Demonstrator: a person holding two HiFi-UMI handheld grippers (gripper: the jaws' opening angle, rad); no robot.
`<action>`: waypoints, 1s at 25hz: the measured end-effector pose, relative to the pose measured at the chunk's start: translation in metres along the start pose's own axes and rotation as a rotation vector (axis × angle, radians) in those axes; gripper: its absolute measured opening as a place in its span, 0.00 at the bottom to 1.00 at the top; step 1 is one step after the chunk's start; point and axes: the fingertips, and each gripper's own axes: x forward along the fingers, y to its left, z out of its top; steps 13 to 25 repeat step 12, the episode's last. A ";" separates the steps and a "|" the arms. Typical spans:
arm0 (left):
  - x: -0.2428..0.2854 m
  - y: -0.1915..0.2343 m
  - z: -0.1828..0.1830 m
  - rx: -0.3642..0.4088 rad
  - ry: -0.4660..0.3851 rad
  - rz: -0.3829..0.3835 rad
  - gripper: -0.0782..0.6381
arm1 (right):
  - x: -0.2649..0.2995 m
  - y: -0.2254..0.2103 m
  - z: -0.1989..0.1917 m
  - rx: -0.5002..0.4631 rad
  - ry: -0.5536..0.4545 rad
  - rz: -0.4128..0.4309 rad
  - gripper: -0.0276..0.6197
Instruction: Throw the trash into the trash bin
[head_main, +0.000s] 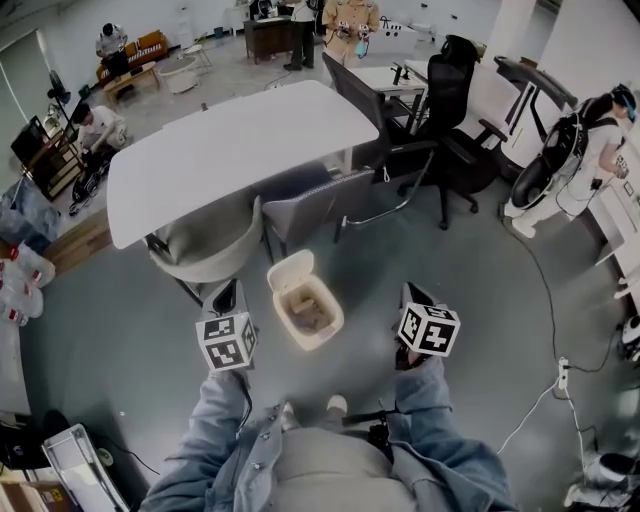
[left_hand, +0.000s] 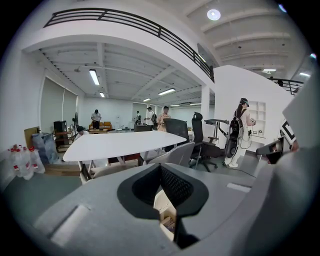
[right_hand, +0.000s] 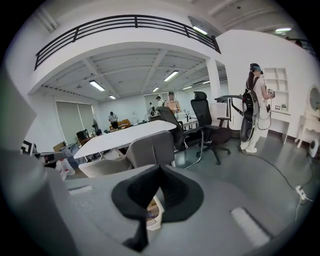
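Observation:
A cream trash bin (head_main: 334, 324) stands on the grey floor in front of my feet, lid flipped back, with brownish trash (head_main: 310, 312) inside. In the head view my left gripper (head_main: 225, 293) hangs just left of the bin and my right gripper (head_main: 414, 295) right of it, both above the floor. In the left gripper view the left gripper (left_hand: 161, 168) is shut with nothing held; a slice of the bin (left_hand: 167, 211) shows below its pads. The right gripper (right_hand: 159, 168) also looks shut and empty, with the bin (right_hand: 152, 211) behind it.
A white table (head_main: 240, 150) stands beyond the bin, with a beige chair (head_main: 205, 255) and a grey chair (head_main: 320, 208) pushed against it. Black office chairs (head_main: 445, 120) are at the right. A cable (head_main: 545, 390) runs across the floor. Several people are at the room's edges.

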 end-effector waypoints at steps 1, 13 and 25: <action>-0.001 -0.001 -0.001 0.000 0.002 -0.002 0.12 | -0.002 0.001 -0.001 0.003 0.000 0.002 0.05; -0.005 -0.007 -0.001 0.004 0.009 -0.017 0.12 | -0.011 0.002 -0.004 0.008 -0.004 0.006 0.05; -0.005 -0.007 -0.001 0.004 0.009 -0.017 0.12 | -0.011 0.002 -0.004 0.008 -0.004 0.006 0.05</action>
